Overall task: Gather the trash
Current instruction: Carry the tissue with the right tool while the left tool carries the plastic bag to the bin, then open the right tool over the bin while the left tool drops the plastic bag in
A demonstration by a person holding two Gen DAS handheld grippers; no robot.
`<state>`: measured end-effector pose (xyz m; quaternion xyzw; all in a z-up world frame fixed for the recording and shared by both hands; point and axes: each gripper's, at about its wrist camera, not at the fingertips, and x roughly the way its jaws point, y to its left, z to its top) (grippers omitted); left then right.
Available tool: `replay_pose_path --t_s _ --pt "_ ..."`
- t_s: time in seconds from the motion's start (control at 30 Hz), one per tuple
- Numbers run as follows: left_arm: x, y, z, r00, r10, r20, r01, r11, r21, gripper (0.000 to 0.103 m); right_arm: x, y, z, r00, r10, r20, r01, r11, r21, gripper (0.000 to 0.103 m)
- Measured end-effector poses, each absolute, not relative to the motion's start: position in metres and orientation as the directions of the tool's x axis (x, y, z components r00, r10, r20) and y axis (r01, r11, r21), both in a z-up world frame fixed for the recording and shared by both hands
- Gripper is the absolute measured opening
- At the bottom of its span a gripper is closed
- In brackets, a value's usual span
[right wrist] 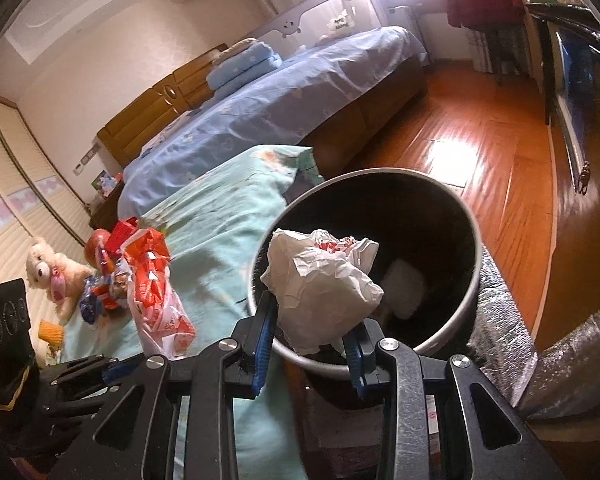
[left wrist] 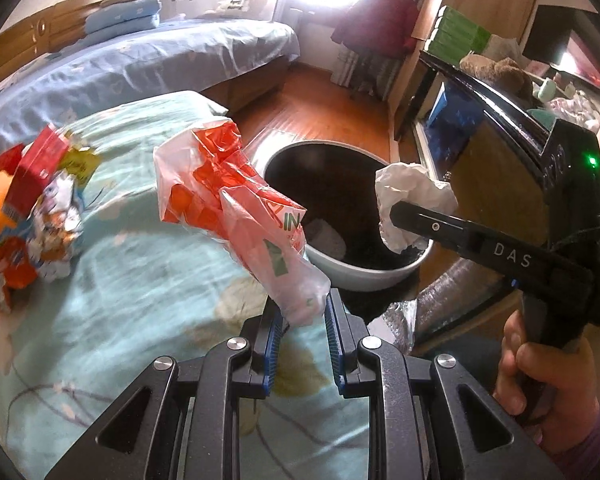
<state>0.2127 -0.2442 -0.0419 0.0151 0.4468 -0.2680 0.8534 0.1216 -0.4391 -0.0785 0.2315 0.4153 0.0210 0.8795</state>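
Note:
My left gripper [left wrist: 300, 312] is shut on the tail of a red and clear plastic bag [left wrist: 228, 192], held above the teal bedspread [left wrist: 140, 300] beside the trash bin [left wrist: 340, 200]. My right gripper [right wrist: 310, 332] is shut on a crumpled white paper ball [right wrist: 320, 284], held over the near rim of the black-lined bin [right wrist: 452, 216]. The paper ball [left wrist: 412, 200] and the right gripper [left wrist: 400, 216] also show in the left wrist view. A white scrap [right wrist: 404, 284] lies inside the bin. The plastic bag also shows in the right wrist view [right wrist: 156, 292].
A pile of colourful wrappers [left wrist: 32, 208] lies on the bedspread to the left. A teddy bear [right wrist: 52, 272] sits further back. A blue bed [right wrist: 280, 92], wooden floor [right wrist: 480, 152] and a silver foil roll [right wrist: 572, 352] surround the bin. A cabinet [left wrist: 480, 140] stands to the right.

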Motion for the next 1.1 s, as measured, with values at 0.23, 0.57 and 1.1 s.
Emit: replay_pose_path --t_s 0.23,0.57,1.1 --pt "0.230 -0.261 -0.046 0.440 -0.444 -0.780 0.486 0.849 -0.209 0.020 0.131 -0.456 -0.083 0.647 0.212 -0.733 0.180 0.891 0.417 0.032" --pt "0.247 -0.281 -0.047 0.425 -0.449 -0.786 0.505 0.838 -0.206 0.020 0.145 -0.469 -0.094 0.621 0.206 -0.756 0.204 0.889 0.410 0.033" --pt "0.255 -0.285 -0.052 0.444 -0.437 -0.782 0.477 0.854 -0.207 0.051 0.155 -0.486 -0.096 0.613 0.215 -0.761 0.229 0.872 0.431 0.051"
